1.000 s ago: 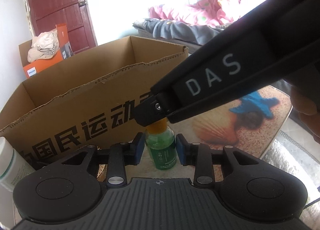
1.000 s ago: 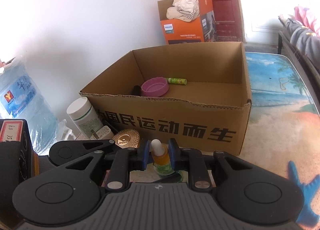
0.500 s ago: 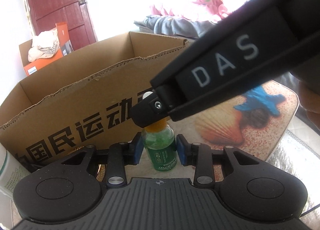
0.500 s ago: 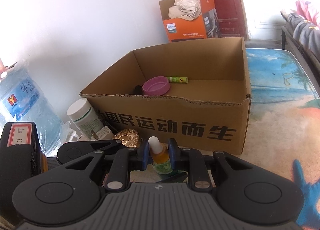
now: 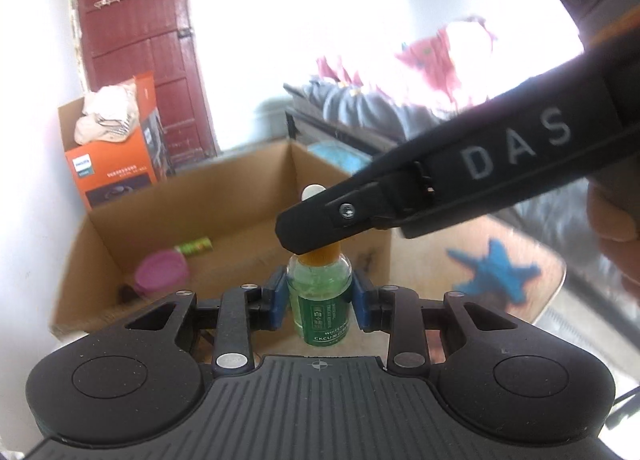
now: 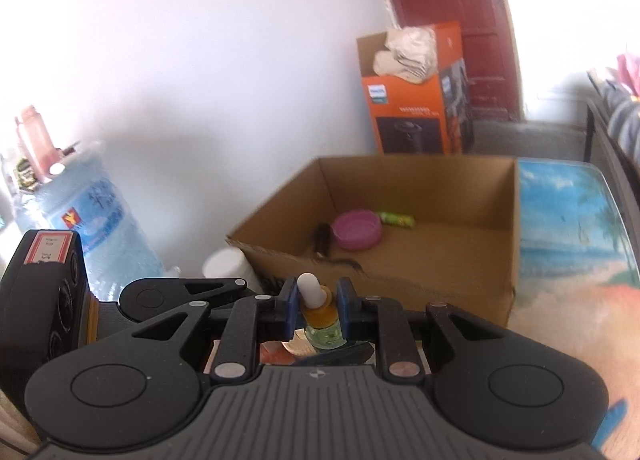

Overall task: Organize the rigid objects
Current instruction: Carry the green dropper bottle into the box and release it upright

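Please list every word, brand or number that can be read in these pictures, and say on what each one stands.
"DAS": on the arm of the right gripper.
"PHILIPS": on the orange box; its smaller line is too blurred to read.
"WHITENING": partly readable on the green bottle; the characters above it are too small.
Red-framed sticker: handwriting, unreadable.
Water jug label: blurred.

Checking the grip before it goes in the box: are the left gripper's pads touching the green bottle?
Touching. The left wrist view shows both blue pads pressed against the green bottle.

A small green dropper bottle (image 5: pixel 320 302) stands upright, with orange collar and white bulb. The open cardboard box (image 6: pixel 472 272) holds a pink bowl (image 6: pixel 357 230) beside a lying green tube (image 6: pixel 396 218).
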A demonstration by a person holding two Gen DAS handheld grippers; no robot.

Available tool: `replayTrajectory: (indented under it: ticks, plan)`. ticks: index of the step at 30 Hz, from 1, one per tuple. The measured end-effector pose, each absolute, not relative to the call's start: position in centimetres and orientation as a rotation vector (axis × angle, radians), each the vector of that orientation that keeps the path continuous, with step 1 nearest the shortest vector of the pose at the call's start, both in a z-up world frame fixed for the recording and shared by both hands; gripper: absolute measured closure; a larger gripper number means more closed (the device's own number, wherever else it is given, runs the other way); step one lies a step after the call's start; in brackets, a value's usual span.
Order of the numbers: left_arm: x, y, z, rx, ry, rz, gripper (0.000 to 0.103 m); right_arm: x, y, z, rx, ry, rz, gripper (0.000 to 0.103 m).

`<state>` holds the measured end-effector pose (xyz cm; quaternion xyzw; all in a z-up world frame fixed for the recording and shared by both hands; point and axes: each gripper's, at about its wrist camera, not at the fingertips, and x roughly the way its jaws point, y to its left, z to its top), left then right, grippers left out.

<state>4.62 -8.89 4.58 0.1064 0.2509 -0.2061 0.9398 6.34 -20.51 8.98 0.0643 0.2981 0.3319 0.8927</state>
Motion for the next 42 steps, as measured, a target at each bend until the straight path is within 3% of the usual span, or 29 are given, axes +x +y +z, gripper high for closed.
replayTrajectory:
  ticks: [6, 12, 27, 42]
  plan:
    - [6.1, -7.3, 8.3, 0.202, 0.470, -0.393, 0.072, 9.3, -19.1, 13.1, 0.117, 0.589, 0.768, 0.081]
    - [12.5, -6.9, 8.5, 0.203, 0.522, -0.345, 0.072, 16.5, -17.6, 13.8, 0.110, 0.658, 0.793, 0.081]
    - [29.4, -6.1, 1.2, 0.097, 0.921, -0.266, 0.072, 31.6, -16.4, 3.8, 0.243, 0.949, 0.747, 0.081]
    - [31.4, -6.1, 0.7, 0.119, 1.015, -0.241, 0.070, 32.8, -14.1, 1.4, 0.089, 0.953, 0.708, 0.082]
